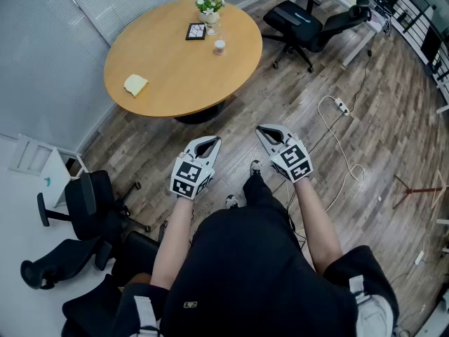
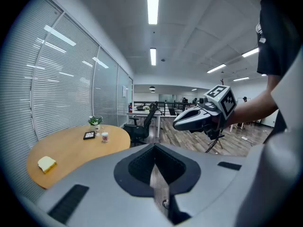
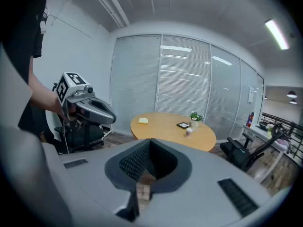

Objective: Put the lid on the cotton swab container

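- Head view: person stands on the wood floor, back from the round table [image 1: 182, 69]; left gripper [image 1: 210, 141] & right gripper [image 1: 265, 130] held out side by side, both angled a bit down twd the table's near edge
- Jaws: left gripper view shows the left gripper's [image 2: 154, 174] jaws pressed together, nothing btwn them; right gripper view shows the same for the right gripper [image 3: 137, 190]; both empty
- Task's thing: small pale cup w/ a reddish band, prob. the cotton swab container [image 1: 219, 46], seems upright on the table's far half, just beside the potted plant [image 1: 210, 5] & the black framed card [image 1: 196, 31]; also seen in left gripper view [image 2: 104, 136] & right gripper view [image 3: 189, 132]
- Lid: can't pick it out in any view; too small to tell if it's on the table; flat yellow pad [image 1: 135, 84] lies near the table's left edge, well apart from the container
- Key relation: container lies straight ahead across the table, well apart from both grippers; about even for either hand, tho the right gripper looks aimed closer at it
- Judgement: task not begun; next is to close in on the table
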Demonstrator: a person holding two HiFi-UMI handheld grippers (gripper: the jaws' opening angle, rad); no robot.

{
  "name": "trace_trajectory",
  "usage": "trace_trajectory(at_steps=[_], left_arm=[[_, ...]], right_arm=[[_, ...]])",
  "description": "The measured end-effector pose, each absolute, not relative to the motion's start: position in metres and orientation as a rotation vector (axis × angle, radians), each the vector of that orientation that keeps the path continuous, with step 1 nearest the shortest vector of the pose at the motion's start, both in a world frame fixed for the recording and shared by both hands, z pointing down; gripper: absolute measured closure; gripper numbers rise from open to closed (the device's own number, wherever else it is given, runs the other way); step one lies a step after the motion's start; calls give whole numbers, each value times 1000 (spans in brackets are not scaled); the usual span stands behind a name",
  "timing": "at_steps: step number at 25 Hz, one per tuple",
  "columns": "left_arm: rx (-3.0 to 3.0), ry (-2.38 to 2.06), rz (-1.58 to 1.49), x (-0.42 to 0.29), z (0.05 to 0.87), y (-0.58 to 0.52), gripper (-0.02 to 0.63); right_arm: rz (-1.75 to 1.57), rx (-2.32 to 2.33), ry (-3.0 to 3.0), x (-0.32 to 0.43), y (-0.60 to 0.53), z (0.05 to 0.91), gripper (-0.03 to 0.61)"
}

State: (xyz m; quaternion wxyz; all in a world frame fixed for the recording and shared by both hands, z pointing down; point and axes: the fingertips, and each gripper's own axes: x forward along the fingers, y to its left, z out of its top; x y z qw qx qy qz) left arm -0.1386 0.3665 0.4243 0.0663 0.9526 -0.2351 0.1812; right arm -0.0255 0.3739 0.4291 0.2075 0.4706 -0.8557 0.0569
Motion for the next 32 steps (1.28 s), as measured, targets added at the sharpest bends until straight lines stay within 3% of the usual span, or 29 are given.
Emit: trace_trajectory(at_steps=[32], left_arm=[[2794, -766, 585, -114, 445, 341, 607]], right_arm=[[283, 1269, -2403, 14, 344, 455, 574]])
